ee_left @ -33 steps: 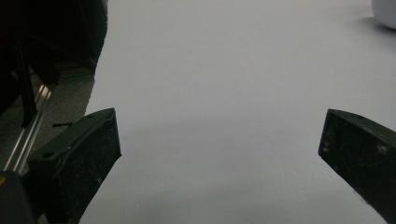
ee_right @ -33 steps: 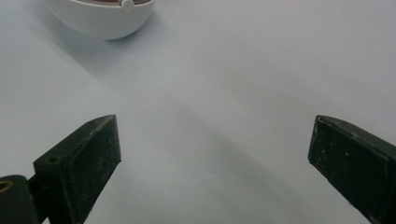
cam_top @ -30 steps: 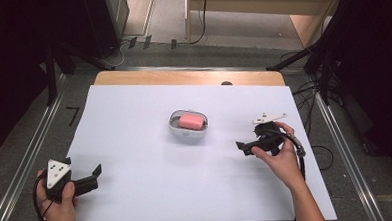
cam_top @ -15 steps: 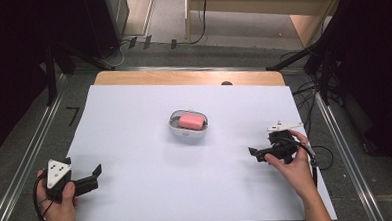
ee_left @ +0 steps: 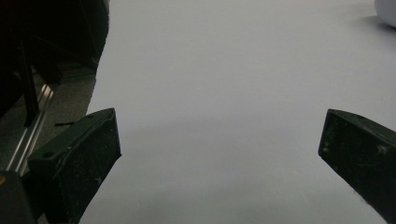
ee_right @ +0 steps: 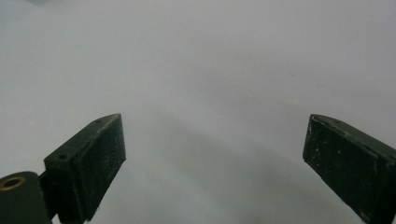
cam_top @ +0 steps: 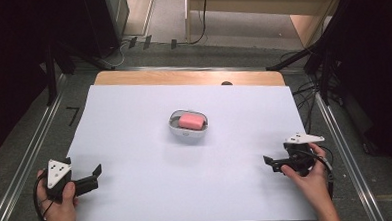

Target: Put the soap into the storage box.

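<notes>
So both hands look parked right now. The left hand-held gripper [cam_top: 94,176] sits low at the near left corner of the tabletop [cam_top: 134,123], jaws spread wide with nothing between them, and the right hand-held gripper [cam_top: 267,162] is at the near right side, also wide apart and empty. My guess is they're resting at the edges to leave the middle free.

That middle is where the action is: a small white bowl [cam_top: 189,132] sits about dead center on the white sheet, with a pink block [cam_top: 192,121] lying inside it, looks like a sponge or eraser but I can't tell which. It's well apart from both tools, up and to the right of the left one, up and to the left of the right one. The bowl's edge just peeks into the left gripper view [ee_left: 386,11] at the top right.
</notes>
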Action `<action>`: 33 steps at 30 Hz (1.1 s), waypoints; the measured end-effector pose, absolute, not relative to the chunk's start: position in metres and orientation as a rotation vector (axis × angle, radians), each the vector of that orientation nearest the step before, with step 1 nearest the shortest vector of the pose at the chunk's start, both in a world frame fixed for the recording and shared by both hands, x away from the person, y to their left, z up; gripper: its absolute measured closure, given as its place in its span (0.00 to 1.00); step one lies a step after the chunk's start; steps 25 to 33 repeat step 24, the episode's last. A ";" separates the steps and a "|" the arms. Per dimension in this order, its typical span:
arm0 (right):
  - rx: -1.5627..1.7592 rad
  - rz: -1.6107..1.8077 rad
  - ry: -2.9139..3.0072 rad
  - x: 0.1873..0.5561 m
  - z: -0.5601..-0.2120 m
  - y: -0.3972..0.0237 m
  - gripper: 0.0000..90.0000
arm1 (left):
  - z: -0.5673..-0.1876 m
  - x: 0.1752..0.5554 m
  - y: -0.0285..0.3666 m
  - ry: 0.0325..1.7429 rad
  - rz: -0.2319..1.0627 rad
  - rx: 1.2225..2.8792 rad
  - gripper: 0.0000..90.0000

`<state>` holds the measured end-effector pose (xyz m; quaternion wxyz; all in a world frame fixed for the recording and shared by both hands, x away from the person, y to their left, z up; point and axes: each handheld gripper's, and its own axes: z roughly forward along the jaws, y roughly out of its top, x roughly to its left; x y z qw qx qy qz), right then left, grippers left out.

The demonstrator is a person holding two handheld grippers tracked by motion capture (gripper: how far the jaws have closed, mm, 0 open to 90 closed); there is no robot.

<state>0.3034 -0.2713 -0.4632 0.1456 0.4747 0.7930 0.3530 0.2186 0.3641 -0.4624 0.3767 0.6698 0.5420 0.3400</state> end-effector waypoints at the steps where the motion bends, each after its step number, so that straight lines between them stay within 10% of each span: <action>1: 1.376 1.015 2.268 0.297 -0.465 -0.278 0.07 | -0.463 0.219 0.364 1.386 0.870 1.712 0.00; 33: 1.476 1.118 2.079 0.250 -0.482 -0.333 0.11 | -0.463 0.220 0.364 1.391 0.863 1.718 0.00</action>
